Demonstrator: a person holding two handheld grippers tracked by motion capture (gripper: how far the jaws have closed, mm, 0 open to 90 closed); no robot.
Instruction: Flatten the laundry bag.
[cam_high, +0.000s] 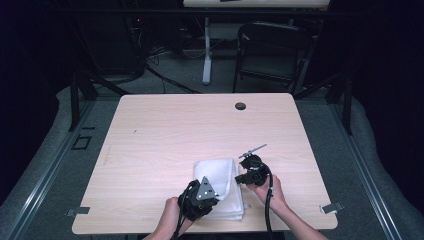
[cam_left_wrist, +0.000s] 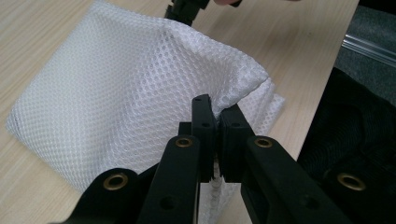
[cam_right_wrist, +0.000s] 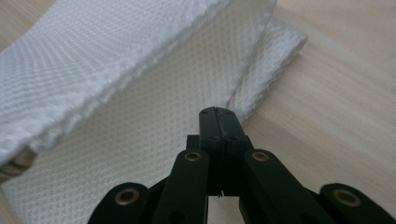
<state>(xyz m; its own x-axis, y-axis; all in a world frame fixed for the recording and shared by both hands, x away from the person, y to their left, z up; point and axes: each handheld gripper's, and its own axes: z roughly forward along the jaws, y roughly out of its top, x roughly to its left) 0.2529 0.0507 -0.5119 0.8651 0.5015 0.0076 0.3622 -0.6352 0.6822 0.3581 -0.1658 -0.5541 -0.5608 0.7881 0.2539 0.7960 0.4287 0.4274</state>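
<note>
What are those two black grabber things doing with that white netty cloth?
A person is working on a folded white mesh cloth near the front edge of the light wooden table, holding a black two-jaw gripper in each hand. The left gripper is pinched shut on a raised fold of the cloth. The right gripper is shut too, its tips resting against a lower layer, under a lifted flap; whether it holds any cloth is unclear.

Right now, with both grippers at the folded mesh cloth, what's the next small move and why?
Probably lift the left gripper a little to peel the top layer back. It is shut on a pinched edge of the white mesh cloth, already raised off the table. The right gripper is shut with its tip over a lower layer, holding nothing that I can see.
</note>
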